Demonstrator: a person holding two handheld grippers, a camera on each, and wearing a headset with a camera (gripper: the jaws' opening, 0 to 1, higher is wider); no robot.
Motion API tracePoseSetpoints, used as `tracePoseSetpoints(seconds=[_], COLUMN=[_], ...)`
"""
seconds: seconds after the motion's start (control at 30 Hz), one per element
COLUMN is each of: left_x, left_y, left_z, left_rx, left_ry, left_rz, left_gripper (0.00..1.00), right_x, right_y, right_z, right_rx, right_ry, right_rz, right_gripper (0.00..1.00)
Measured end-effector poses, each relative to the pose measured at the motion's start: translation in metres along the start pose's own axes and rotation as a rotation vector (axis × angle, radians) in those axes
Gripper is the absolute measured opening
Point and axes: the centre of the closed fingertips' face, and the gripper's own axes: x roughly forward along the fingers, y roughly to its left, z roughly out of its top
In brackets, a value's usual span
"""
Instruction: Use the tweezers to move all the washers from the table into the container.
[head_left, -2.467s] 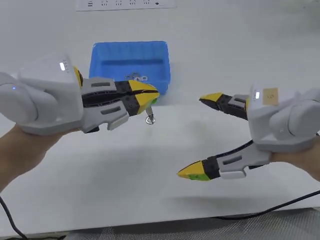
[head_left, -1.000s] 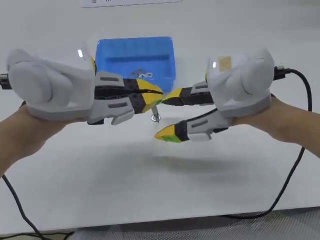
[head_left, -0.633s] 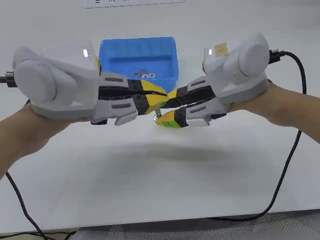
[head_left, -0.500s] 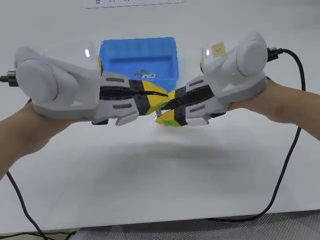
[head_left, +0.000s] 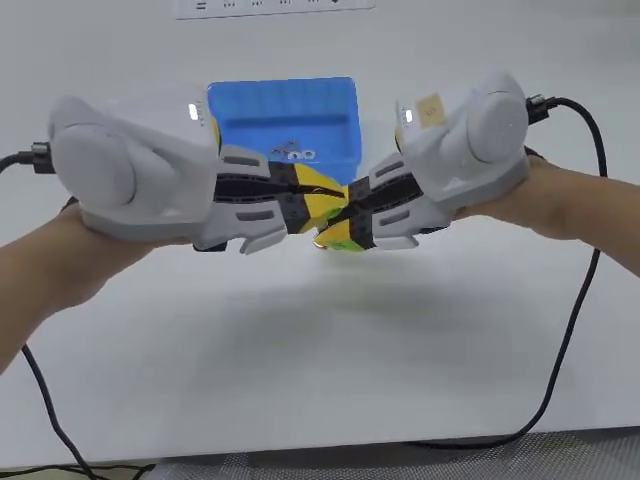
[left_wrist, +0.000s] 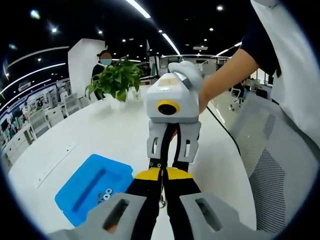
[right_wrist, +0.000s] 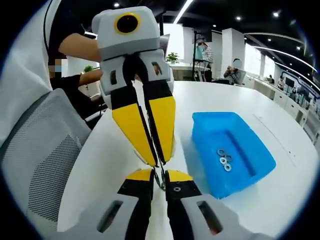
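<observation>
My left gripper (head_left: 333, 199) and right gripper (head_left: 328, 230) meet tip to tip above the white table, just in front of the blue container (head_left: 283, 108). A thin metal pair of tweezers (right_wrist: 160, 176) runs between the two sets of jaws. In the left gripper view my left gripper (left_wrist: 162, 175) is shut on the tweezers (left_wrist: 161, 196), with the right gripper's body straight ahead. The right gripper (right_wrist: 159, 176) has its jaws closed around the same tweezers, below the left gripper's yellow fingers (right_wrist: 135, 131). Several washers (head_left: 293, 153) lie in the container.
The white table (head_left: 330, 340) stretches open in front of the grippers. A black cable (head_left: 575, 300) trails from the right gripper to the front edge. A wall socket strip (head_left: 270, 6) sits behind the container. A potted plant (left_wrist: 116, 80) and people stand in the background.
The right gripper swung left from the table's right side to the left gripper's tips, and its wide-open jaws closed around the tweezers. The left gripper kept hold of them.
</observation>
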Motion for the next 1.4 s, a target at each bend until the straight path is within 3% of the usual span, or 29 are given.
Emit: tracePoseSetpoints(seconds=[0.1,0.17,0.2,0.23,0.47,0.9,1.07,1.2,1.33,1.4], left_x=[-0.002,-0.006,-0.01,-0.013,-0.035,-0.079,-0.094,-0.106,-0.113,-0.115], left_y=[0.002,0.002,0.003,0.003,0.003,0.001,0.007,0.01,0.005,0.002], left_z=[-0.007,-0.006,0.0,0.002,-0.004,-0.022,-0.024,-0.024,-0.018,-0.019], left_rx=[0.002,-0.041,-0.072,-0.09,-0.103,-0.206,-0.204,-0.232,-0.271,-0.277], left_ry=[0.041,0.02,-0.025,-0.042,-0.039,-0.059,-0.067,-0.098,-0.155,-0.164], left_rz=[0.017,0.039,0.059,0.068,0.13,0.25,0.32,0.372,0.379,0.386], left_gripper=[0.08,0.13,0.13,0.14,0.18,0.18,0.2,0.25,0.27,0.28], right_x=[0.001,0.001,0.001,0.001,0.0,0.0,-0.007,-0.014,-0.02,-0.023], right_y=[-0.001,-0.001,-0.001,-0.002,-0.002,0.004,0.003,-0.001,-0.006,-0.009], right_z=[0.001,0.001,0.001,0.001,0.001,0.012,0.024,0.038,0.051,0.057], right_rx=[0.003,0.001,0.001,-0.003,-0.035,-0.041,-0.046,-0.047,-0.057,-0.062], right_ry=[-0.007,-0.009,-0.01,-0.012,-0.012,-0.02,-0.03,-0.053,-0.068,-0.074], right_rz=[-0.013,-0.019,-0.02,-0.023,-0.049,-0.067,-0.084,-0.112,-0.133,-0.141], right_gripper=[0.09,0.09,0.09,0.09,0.09,0.09,0.09,0.09,0.09,0.09])
